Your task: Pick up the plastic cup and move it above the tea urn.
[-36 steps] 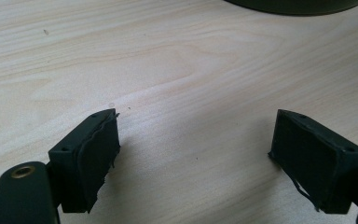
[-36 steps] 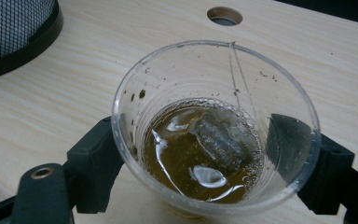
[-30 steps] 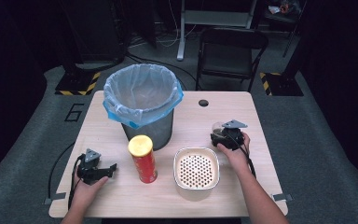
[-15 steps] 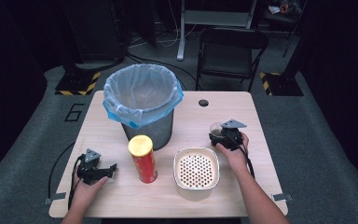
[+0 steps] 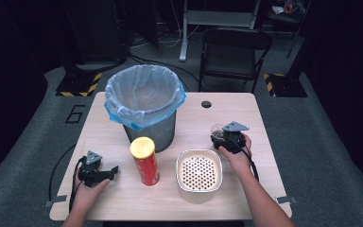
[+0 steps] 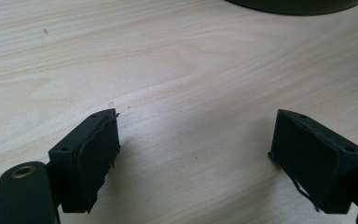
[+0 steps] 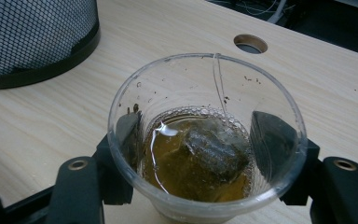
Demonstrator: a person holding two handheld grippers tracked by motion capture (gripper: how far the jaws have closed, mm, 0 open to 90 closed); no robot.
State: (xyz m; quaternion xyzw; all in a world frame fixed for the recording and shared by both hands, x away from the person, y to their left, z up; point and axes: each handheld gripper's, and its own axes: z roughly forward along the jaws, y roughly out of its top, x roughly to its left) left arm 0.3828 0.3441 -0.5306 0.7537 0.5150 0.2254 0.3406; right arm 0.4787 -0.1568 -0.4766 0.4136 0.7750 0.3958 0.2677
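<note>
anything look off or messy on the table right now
Mostly tidy. The clear cup between the right hand-held gripper jaws, which have just been closing, holds brown tea, a soaked teabag and specks on its wall. The left hand-held gripper pads look frayed at the edges.

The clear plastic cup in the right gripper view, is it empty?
No, the clear plastic cup holds brown liquid with a soaked tea bag lying in it.

— How many things stand on the worktop [image 5: 264, 123]?
— One lined bin [image 5: 145, 106], one red can [image 5: 144, 161], one strainer bowl [image 5: 199, 169], one clear cup [image 7: 205, 135] holding one tea bag [image 7: 209, 151].
— And tools?
— Two.
</note>
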